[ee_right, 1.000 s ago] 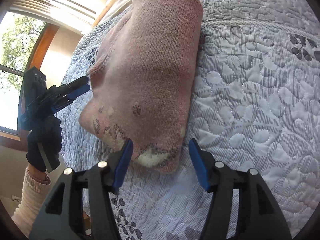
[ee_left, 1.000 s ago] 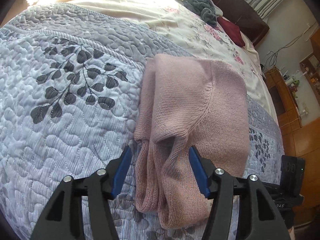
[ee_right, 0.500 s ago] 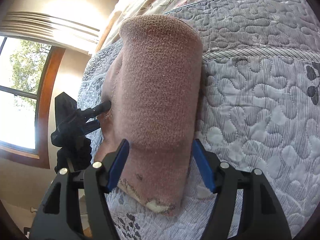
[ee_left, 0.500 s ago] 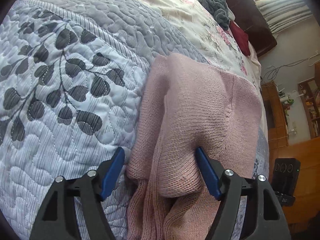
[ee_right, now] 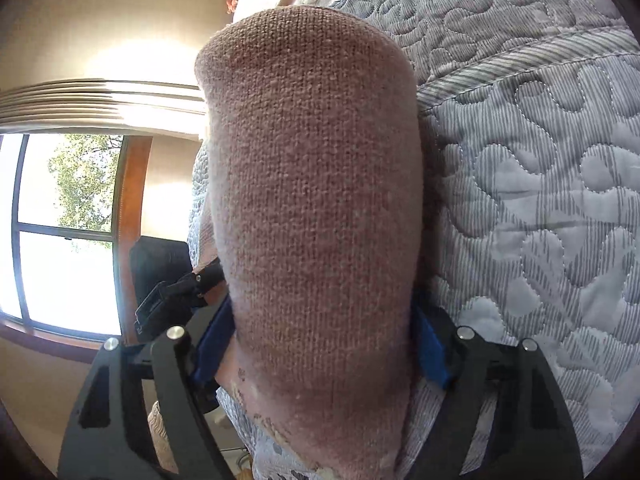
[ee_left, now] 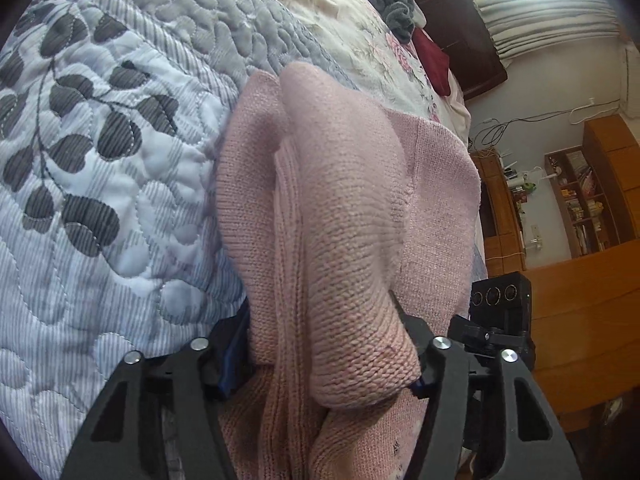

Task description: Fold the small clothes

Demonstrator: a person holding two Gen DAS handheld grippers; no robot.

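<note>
Left wrist view: shows at nine o'clock a grey quilt (ee_left: 100, 240) stitched with dark leaf shapes, spread over the bed. Finds at the centre the pink knitted sweater (ee_left: 344, 220), folded into a long narrow bundle that lies on the quilt and runs from six o'clock up toward twelve, with one thick rolled fold on top. Has the left gripper (ee_left: 326, 360) at six o'clock with jaws spread wide on either side of that fold, one blue pad (ee_left: 234, 344) touching the knit at seven o'clock, the other almost buried under it at five; cannot tell whether the cloth is really pinched or only filling the gap. Catches at twelve o'clock a heap of grey clothes (ee_left: 394, 8) and just beside it a dark red cloth (ee_left: 432, 60), both well apart from the sweater. Shows wooden shelves (ee_left: 580, 200) at three o'clock.

Right wrist view: has a window (ee_right: 64, 240) at nine o'clock. Fills the centre with the sweater's other end, a broad rounded fold that rises from six to twelve. Holds the right gripper (ee_right: 320, 352) at six o'clock, jaws likewise wide apart, both blue pads against the sides of the fold. Shows the quilt again at three o'clock, under the sweater.
</note>
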